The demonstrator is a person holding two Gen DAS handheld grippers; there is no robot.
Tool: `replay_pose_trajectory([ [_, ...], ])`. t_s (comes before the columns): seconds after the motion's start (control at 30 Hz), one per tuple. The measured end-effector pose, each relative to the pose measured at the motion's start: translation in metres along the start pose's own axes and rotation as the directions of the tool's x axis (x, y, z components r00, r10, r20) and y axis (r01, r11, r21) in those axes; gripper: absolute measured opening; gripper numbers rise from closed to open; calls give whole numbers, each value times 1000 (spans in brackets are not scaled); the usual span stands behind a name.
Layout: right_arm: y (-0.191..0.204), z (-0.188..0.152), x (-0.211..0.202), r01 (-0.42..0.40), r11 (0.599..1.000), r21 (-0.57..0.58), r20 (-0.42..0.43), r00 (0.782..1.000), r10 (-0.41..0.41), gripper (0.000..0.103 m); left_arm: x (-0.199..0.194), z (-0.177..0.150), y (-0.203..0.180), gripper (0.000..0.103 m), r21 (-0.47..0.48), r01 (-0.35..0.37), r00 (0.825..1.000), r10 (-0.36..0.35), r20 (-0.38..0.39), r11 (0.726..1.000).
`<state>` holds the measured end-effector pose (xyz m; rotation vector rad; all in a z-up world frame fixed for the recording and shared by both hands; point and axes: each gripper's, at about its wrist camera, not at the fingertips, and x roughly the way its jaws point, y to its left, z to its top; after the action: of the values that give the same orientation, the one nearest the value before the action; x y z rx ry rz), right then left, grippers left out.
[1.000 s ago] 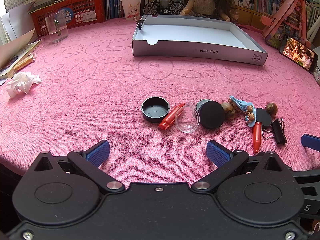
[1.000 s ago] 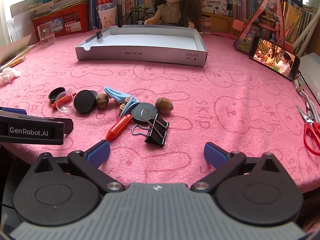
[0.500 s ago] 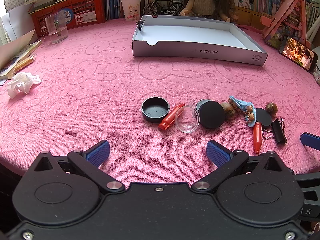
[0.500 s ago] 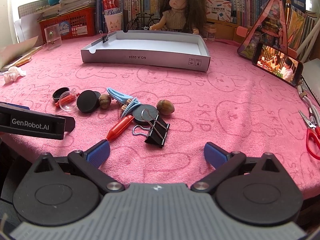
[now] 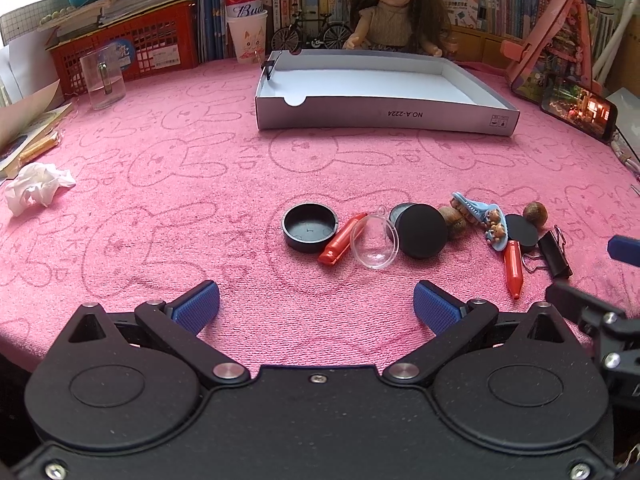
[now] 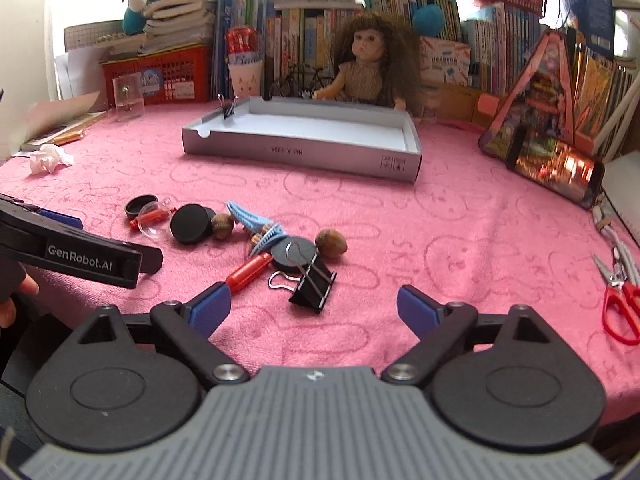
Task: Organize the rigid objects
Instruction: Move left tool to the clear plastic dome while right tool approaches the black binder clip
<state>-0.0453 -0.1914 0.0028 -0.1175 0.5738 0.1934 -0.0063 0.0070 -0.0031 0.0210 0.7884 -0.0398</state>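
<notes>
A row of small items lies on the pink cloth: a black cap (image 5: 309, 227), a clear dome (image 5: 375, 242), a black lid (image 5: 422, 231), a blue hair clip (image 5: 482, 220), two nuts and two red crayon-like pieces. A black binder clip (image 6: 314, 282) lies just ahead of my right gripper (image 6: 313, 307), whose jaws are closing with nothing touching the pads. My left gripper (image 5: 317, 306) stands open in front of the cap and dome, holding nothing. The white box tray (image 5: 384, 114) sits beyond the row, with a small clip on its rim.
Red scissors (image 6: 622, 312) lie at the right edge, beside a phone (image 6: 556, 168) propped upright. A crumpled tissue (image 5: 38, 188) and a glass cup (image 5: 102, 80) are at the left. A doll (image 5: 394, 12), a red basket (image 5: 132, 46) and books line the back.
The right gripper has tilted upward, showing more of the shelf, and its fingers have drawn a little closer together near the binder clip. The left gripper has stayed put.
</notes>
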Motion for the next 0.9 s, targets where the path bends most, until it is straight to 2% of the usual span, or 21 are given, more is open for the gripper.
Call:
replay_pose_trajectory([
  [0.07, -1, 1, -3, 18, 1000, -9, 14, 1000, -18, 83, -1, 0, 1, 102, 0, 6, 1000, -6, -3, 1000],
  [0.13, -3, 1, -4, 25, 1000, -5, 20, 999, -25, 77, -3, 1, 3, 96, -4, 11, 1000, -11, 2, 1000],
  [0.27, -7, 2, -3, 11, 1000, 12, 15, 1000, -11, 60, -11, -1, 7, 66, -4, 22, 999, -22, 40, 1000],
  [0.3, -6, 2, -1, 3, 1000, 14, 10, 1000, -4, 58, -12, -1, 8, 58, -7, 38, 998, -37, 43, 999],
  [0.33, -5, 2, 0, -4, 1000, 17, 6, 1000, 4, 55, -13, 0, 8, 55, -13, 53, 997, -53, 48, 998],
  [0.4, -4, 2, 4, -14, 1000, 27, -1, 1000, 14, 51, -16, 0, 8, 39, -18, 96, 993, -95, 66, 995],
  [0.43, -4, 2, 5, -19, 999, 33, -5, 1000, 20, 48, -17, 1, 8, 36, -21, 115, 991, -114, 75, 993],
  [0.5, -4, 2, 8, -25, 999, 43, -9, 1000, 26, 44, -17, 3, 7, 23, -18, 130, 988, -128, 89, 991],
  [0.6, -4, 3, 12, -8, 998, 58, -6, 1000, 8, 36, -14, 6, 4, 16, 1, 128, 988, -128, 92, 992],
  [0.67, -5, 4, 14, 13, 997, 73, -8, 1000, -13, 31, -14, 7, 2, 14, 0, 158, 983, -157, 92, 987],
  [0.77, -9, 5, 14, 57, 995, 77, -9, 998, -57, 28, -18, 5, -4, 15, 19, 189, 976, -190, 109, 982],
  [0.9, -15, 4, 14, 74, 994, 86, -16, 997, -72, 28, -15, 3, -13, 18, 64, 159, 979, -166, 122, 985],
])
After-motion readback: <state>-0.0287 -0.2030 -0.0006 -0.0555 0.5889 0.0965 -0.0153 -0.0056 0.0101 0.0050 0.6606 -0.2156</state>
